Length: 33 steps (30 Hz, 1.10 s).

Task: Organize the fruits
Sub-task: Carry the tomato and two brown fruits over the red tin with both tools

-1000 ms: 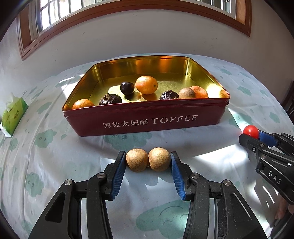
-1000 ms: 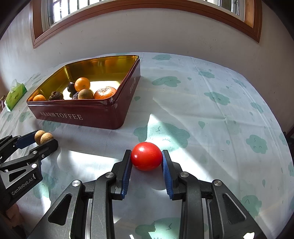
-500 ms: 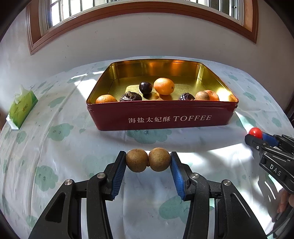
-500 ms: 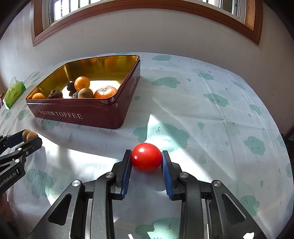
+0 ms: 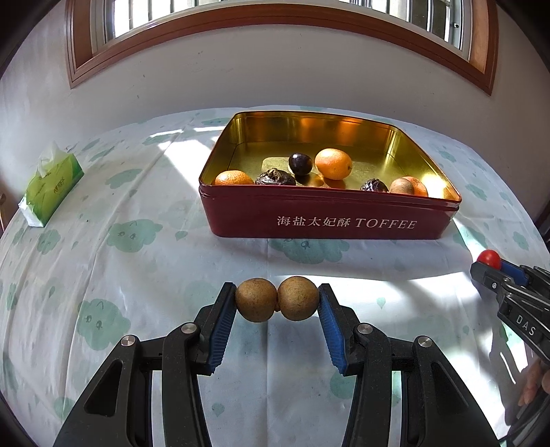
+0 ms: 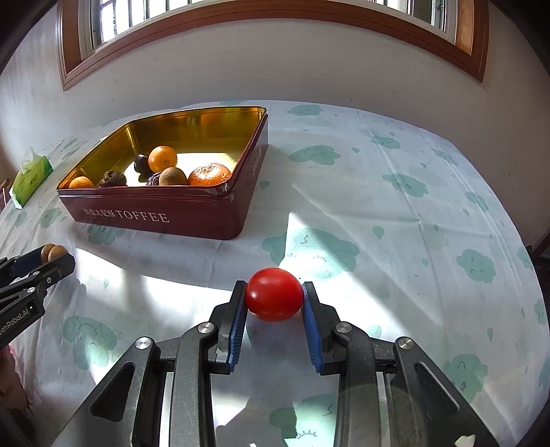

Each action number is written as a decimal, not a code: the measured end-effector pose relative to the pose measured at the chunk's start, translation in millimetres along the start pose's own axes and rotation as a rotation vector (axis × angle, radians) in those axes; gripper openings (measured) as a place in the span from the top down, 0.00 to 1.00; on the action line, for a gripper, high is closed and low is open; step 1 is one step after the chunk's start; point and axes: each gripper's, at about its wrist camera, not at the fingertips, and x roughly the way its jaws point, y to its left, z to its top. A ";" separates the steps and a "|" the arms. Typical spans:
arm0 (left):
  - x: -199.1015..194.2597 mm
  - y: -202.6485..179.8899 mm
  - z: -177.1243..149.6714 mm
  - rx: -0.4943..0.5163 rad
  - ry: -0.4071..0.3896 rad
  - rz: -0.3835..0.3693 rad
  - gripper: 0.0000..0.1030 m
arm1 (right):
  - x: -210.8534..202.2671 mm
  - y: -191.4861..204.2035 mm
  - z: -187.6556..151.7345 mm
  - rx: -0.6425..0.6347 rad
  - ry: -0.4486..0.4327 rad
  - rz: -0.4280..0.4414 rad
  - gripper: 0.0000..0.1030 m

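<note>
Left gripper clamping two brown round fruits side by side between its blue pads, the pair touching each other and hanging above the cloud-print tablecloth, in front of the near long wall of the toffee tin. Seen from the right wrist view, the same gripper showing at the left edge with the two brown fruits at its tips, well apart from the tin's near left corner.

Right gripper pinching a red tomato, pads pressing on both its sides, jaws standing narrow around it. Whether lifted or resting on the cloth, cannot tell. Lying toward the near right part of the table, off the tin's near right corner. In the left wrist view, the right gripper reaching in from the right edge with the tomato at its tip, and fingers of a hand showing at the lower right.

Tin sitting open toward the far side of the table, red outside, gold inside, holding three oranges, a dark round plum, two wrinkled dark fruits and one brown round fruit, mostly gathering along the near wall.

Green tissue pack lying near the left edge of the table. Window with a wooden frame sitting above the far wall.
</note>
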 end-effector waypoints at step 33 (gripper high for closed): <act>-19.8 17.8 34.3 -0.038 -0.066 -0.047 0.53 | -31.5 40.8 34.2 -0.043 -0.078 0.092 0.72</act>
